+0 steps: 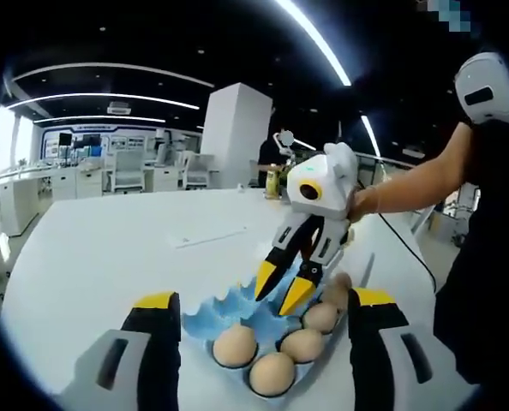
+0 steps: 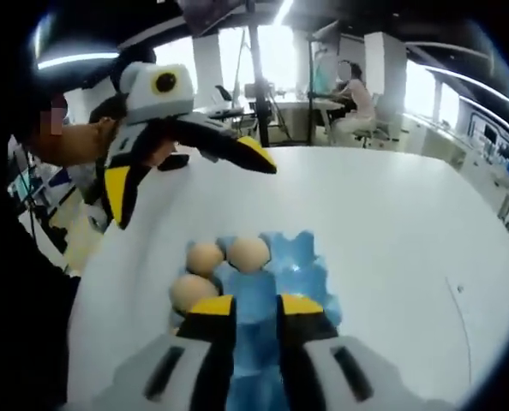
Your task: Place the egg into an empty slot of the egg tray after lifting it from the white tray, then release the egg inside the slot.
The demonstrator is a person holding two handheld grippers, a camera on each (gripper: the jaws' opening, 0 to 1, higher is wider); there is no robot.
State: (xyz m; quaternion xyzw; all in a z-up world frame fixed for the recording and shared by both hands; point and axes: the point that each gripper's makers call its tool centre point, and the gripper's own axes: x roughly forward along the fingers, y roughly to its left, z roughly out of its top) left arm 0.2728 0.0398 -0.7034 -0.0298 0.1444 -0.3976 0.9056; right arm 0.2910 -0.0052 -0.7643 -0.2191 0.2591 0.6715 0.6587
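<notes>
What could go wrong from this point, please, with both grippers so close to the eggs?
The right gripper hangs nearly closed just above the blue egg tray; lowering further could knock a seated egg. The open left gripper brackets the tray, so closing or sliding might push it across the white table.

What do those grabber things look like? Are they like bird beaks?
A bit! The right gripper has a white rounded body, with black jaws tipped in yellow. The left gripper looks the same: white body, black jaws, yellow tips. A thin dark cable hangs near the right one. The person wears dark clothes.

open-plan office: desks, chairs, strip lights
</notes>
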